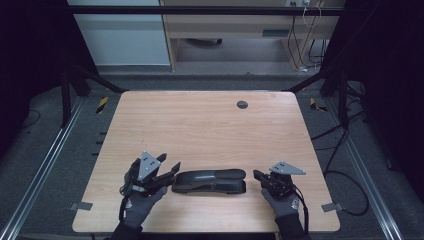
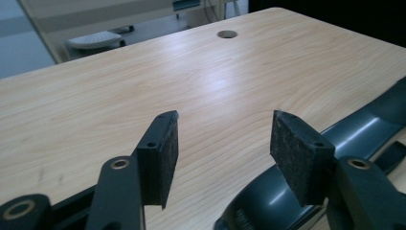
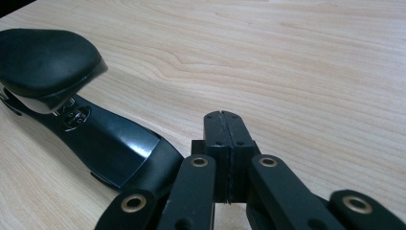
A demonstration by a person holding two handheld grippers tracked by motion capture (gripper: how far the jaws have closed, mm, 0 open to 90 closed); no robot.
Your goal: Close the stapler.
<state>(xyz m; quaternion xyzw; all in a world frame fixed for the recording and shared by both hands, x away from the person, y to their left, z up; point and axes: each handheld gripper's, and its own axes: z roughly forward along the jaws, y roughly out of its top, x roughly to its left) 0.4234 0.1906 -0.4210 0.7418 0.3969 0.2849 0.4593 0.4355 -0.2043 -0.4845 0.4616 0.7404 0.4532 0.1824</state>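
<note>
Stapler (image 1: 209,181) near table (image 1: 210,120) front edge, left hand-held gripper (image 1: 170,169) wide, right hand-held gripper (image 1: 256,175) closed empty.

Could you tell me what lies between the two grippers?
The long black stapler lies between the left gripper and right gripper, seen in the high view.

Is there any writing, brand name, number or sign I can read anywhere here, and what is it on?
No text can be read anywhere.
Black stapler: a small round emblem sits on its base in the right gripper view, too small and blurred to read.
Gloves: a reddish patch near the cuff, too small to read.
Wooden table: no label or marking.
</note>
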